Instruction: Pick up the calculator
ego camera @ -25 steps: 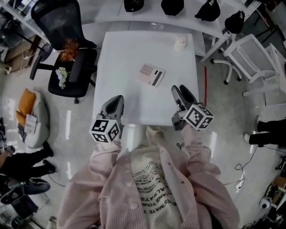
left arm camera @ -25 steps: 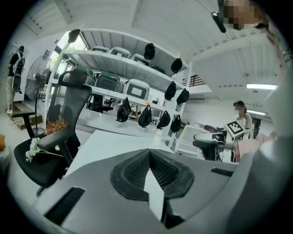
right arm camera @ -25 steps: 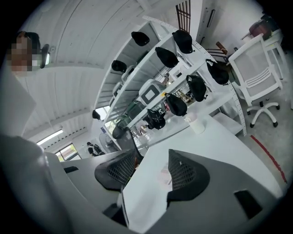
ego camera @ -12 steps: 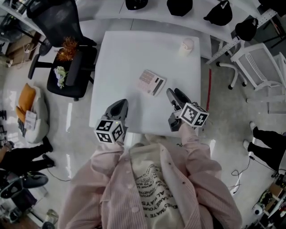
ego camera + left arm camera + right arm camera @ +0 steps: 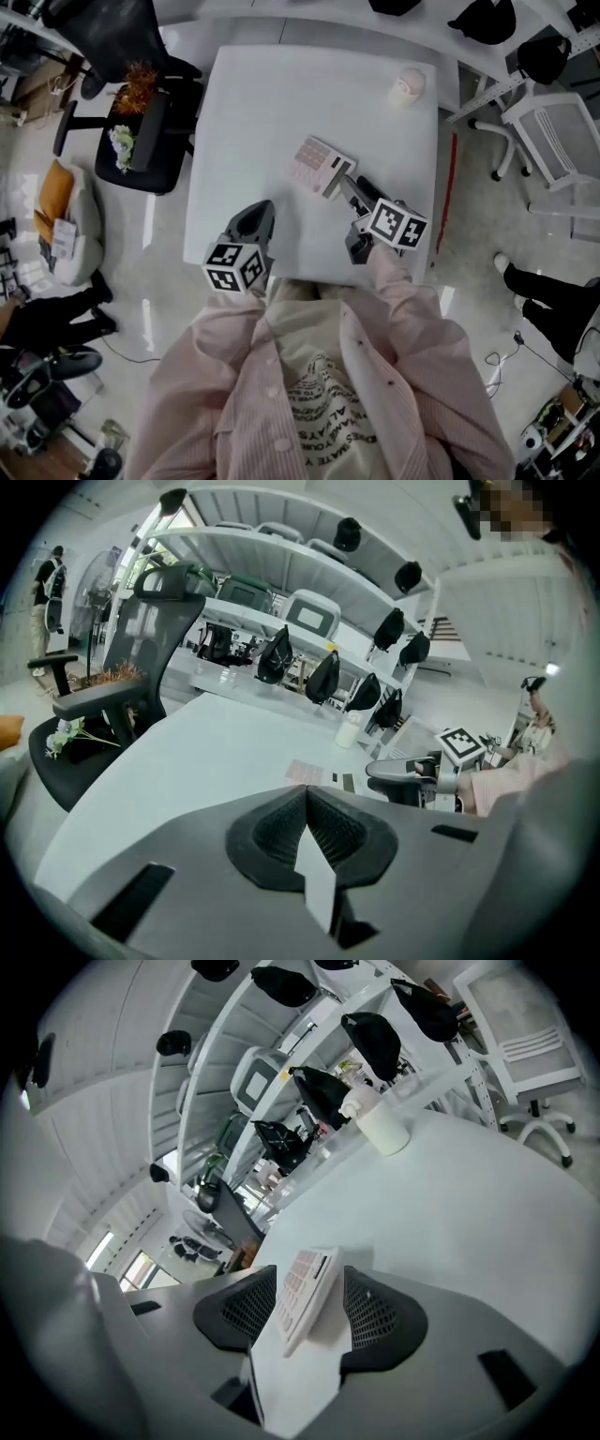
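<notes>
The calculator [image 5: 317, 165], pink-keyed with a dark display, lies flat on the white table [image 5: 253, 103] right of its middle. My right gripper [image 5: 349, 186] is open at the calculator's near right end. In the right gripper view the calculator [image 5: 305, 1290] sits between the two black ribbed pads [image 5: 246, 1312] with a gap on each side. My left gripper [image 5: 262, 210] rests over the table's near edge, shut and holding nothing. In the left gripper view its tips [image 5: 306, 794] meet, and the calculator [image 5: 317, 772] and right gripper [image 5: 398, 772] lie ahead to the right.
A small white cup [image 5: 409, 84] stands at the table's far right corner. A black office chair [image 5: 141, 103] with flowers on it stands left of the table, and a white chair [image 5: 553, 141] to the right. A shelf with black caps [image 5: 370, 1035] runs behind.
My right gripper has moved forward and left across the table, so its jaws now stand around the calculator's near end. The left gripper has stayed near the front edge.
</notes>
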